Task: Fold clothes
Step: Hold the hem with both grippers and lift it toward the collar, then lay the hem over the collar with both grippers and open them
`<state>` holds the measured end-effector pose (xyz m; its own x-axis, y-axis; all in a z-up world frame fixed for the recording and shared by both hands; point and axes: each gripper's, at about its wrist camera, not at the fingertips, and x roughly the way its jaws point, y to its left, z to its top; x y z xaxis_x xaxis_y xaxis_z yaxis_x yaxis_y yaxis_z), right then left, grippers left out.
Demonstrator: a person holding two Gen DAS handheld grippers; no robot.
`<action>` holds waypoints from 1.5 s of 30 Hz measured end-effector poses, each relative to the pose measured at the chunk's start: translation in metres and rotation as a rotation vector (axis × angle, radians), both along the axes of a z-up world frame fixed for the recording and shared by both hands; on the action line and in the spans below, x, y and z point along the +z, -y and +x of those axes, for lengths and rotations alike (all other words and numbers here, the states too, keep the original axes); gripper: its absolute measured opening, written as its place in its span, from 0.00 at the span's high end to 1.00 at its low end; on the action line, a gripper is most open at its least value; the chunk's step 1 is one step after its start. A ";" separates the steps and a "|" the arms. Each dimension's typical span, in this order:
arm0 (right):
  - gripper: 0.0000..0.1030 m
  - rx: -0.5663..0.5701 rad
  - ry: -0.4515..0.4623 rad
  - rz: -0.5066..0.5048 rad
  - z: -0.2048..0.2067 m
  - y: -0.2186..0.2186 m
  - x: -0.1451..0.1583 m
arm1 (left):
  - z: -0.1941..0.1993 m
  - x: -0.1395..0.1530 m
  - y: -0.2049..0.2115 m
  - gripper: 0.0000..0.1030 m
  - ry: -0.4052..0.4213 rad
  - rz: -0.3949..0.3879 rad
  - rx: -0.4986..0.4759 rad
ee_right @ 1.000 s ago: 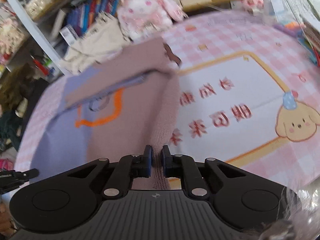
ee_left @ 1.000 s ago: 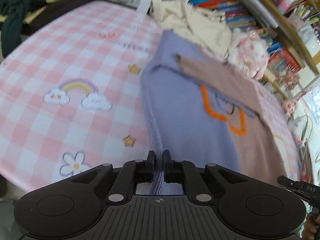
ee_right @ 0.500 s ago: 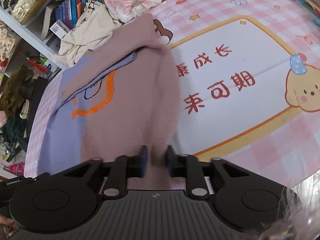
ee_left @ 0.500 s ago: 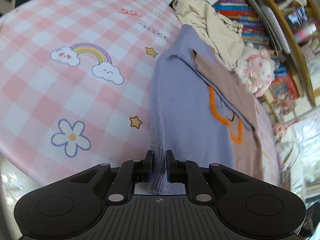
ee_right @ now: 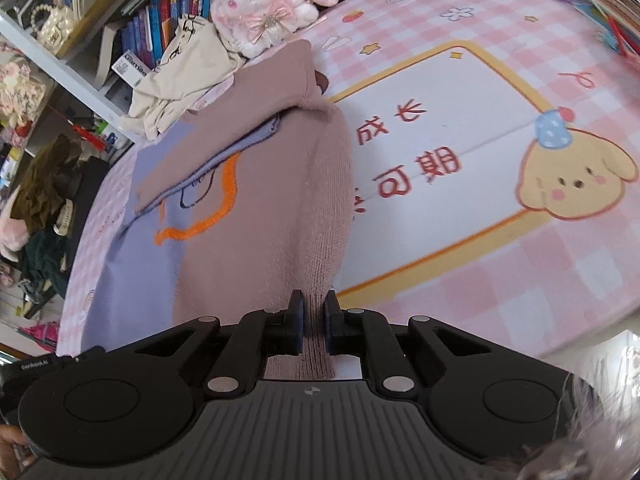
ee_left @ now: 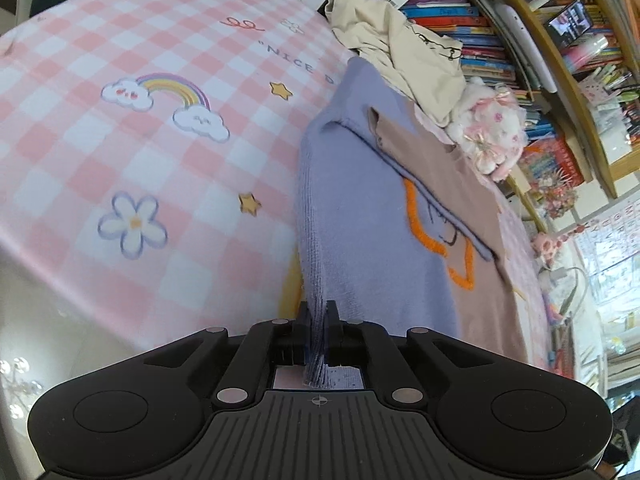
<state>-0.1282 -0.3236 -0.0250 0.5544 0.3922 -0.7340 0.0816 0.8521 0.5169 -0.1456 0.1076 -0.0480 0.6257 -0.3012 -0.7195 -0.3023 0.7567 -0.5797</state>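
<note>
Left wrist view: camera sits just behind the left gripper, whose black body fills the bottom of the frame. It looks forward and steeply down along the fingers, very near the cloth. Pink checked mat takes the left half; sweater runs up the centre; bookshelf curves across the upper right.

Right wrist view: same mounting behind the right gripper, same downward tilt, equally close. Mat fills the right half; shelf sits upper left.

Shared between views: the sweater, cream garment, plush rabbit, book rows. Strong fisheye bending at edges.
</note>
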 end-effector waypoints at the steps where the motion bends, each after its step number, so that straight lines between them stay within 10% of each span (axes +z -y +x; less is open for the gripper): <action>1: 0.91 -0.001 0.002 0.010 -0.004 0.004 0.001 | -0.005 0.001 0.003 0.96 0.002 -0.009 0.003; 27: 0.91 0.038 0.001 0.162 -0.089 0.073 0.020 | -0.100 0.021 0.046 0.96 0.039 -0.193 0.092; 38: 0.91 -0.025 0.240 0.255 0.010 0.073 0.087 | -0.001 0.076 0.019 0.96 0.277 -0.246 0.138; 45: 0.91 -0.116 0.243 0.204 0.090 0.057 0.091 | 0.081 0.080 0.018 0.96 0.269 -0.222 0.108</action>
<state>-0.0387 -0.3810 0.0656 0.7533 0.4417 -0.4873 0.0251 0.7211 0.6924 -0.0649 0.0899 0.0321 0.8204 -0.3530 -0.4499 -0.1886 0.5756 -0.7957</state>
